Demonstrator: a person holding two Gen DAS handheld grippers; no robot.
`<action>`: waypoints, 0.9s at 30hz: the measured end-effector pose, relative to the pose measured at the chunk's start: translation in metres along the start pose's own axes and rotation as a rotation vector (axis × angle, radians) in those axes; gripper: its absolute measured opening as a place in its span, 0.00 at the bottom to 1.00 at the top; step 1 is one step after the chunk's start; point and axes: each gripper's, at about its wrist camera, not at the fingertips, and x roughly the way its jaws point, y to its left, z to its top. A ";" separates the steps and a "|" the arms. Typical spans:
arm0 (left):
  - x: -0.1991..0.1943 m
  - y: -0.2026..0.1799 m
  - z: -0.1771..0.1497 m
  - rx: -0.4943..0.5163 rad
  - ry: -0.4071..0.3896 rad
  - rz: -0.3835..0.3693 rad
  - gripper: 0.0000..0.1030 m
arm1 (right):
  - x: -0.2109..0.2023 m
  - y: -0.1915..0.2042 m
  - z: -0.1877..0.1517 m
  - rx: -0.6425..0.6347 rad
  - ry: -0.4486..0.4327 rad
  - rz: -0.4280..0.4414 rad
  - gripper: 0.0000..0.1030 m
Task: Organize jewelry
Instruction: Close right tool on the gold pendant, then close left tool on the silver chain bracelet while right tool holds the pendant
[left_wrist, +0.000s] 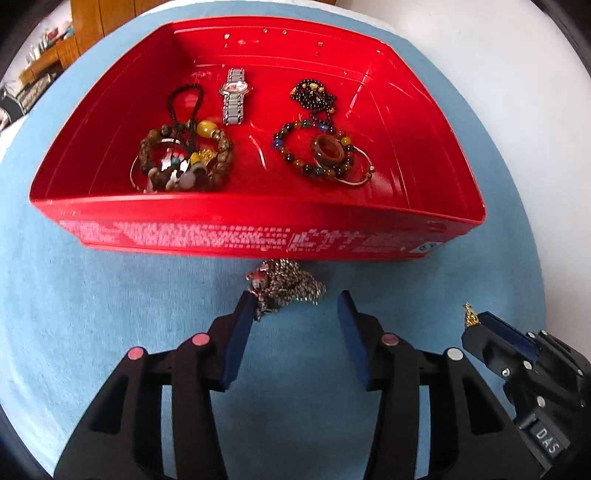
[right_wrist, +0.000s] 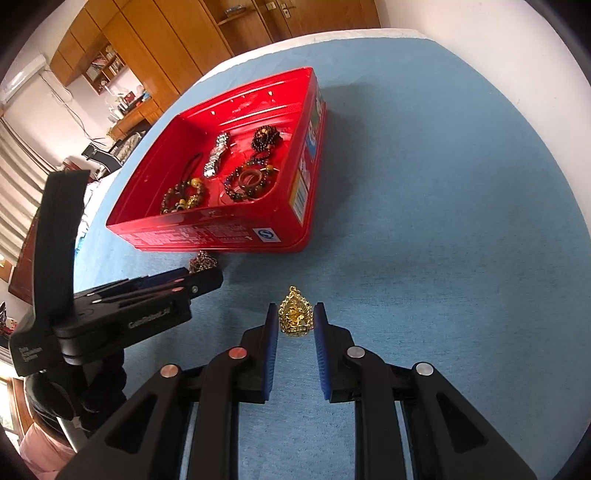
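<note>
The left hand-held gripper (left_wrist: 295, 306) is half spread over the blue desk (left_wrist: 92, 314), and the tangled silver chain (left_wrist: 291, 286) lies just past its tips, right in front of the red box (left_wrist: 258, 229) — its left pad touches the heap, the right pad stands clear. The right hand-held gripper (right_wrist: 295, 319) sits off to the side, pinching a small gold charm (right_wrist: 294, 314) that stands up between its blue pads. The left one is nearer the chain — a bunched, shiny pile with a little red bead.

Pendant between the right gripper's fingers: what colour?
Gold pendant, clearest in the right wrist view.
</note>
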 end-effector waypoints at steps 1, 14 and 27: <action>0.000 -0.001 0.000 0.002 -0.001 0.007 0.40 | 0.001 0.000 0.000 0.000 0.002 -0.001 0.18; -0.001 0.006 -0.001 0.040 -0.005 0.022 0.22 | 0.019 0.005 -0.001 -0.002 0.025 -0.011 0.18; -0.020 0.030 -0.022 0.013 0.027 -0.026 0.23 | 0.022 0.006 -0.001 -0.010 0.022 -0.001 0.18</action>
